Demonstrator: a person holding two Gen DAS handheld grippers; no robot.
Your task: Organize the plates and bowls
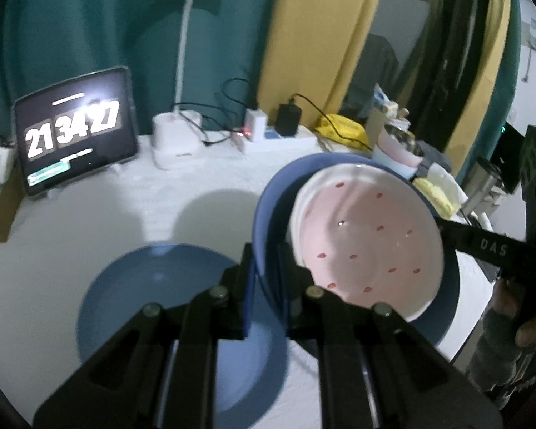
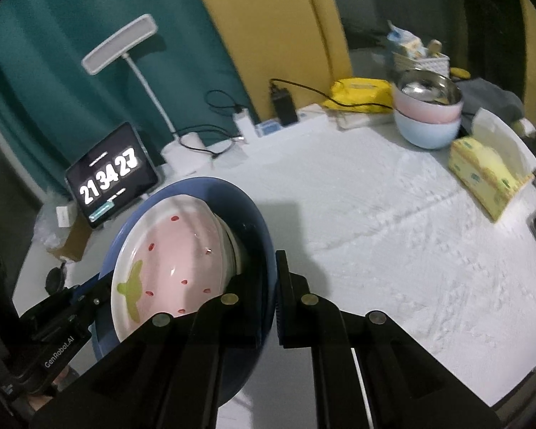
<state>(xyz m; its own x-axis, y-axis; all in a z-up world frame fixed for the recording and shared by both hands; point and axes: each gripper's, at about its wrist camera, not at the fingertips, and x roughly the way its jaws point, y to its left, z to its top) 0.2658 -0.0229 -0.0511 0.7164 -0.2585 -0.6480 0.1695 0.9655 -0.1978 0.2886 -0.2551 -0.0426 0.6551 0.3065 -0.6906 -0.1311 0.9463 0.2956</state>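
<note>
Both tools are clamped on the rim of one blue plate (image 1: 268, 214), the left tool (image 1: 266, 282) pinching its near-left edge and the right tool (image 2: 271, 293) pinching the opposite edge, so the plate hangs between them above the white surface (image 2: 393, 232). On it rides a stack of strawberry-patterned plates (image 1: 368, 243), pink inside with a white rim, and it seems to have slid off-centre, lying close against one side of the blue plate. A second blue plate (image 1: 153, 300) lies flat on the surface below and to the left, probably where this load belongs. The main risk I see is tilt: the blue plate looks canted in both views, and if either hand rises faster than the other, the loose strawberry stack could slide farther and tip over the rim. Each grip is only a thin pinch on a smooth glazed edge, so a small twist of one wrist could let the rim slip out. At the far right of the surface stand stacked bowls (image 2: 428, 114) in pink and pale blue with a steel one on top, beside a yellow tissue pack (image 2: 489, 175); a wide swing that way could knock them.
</note>
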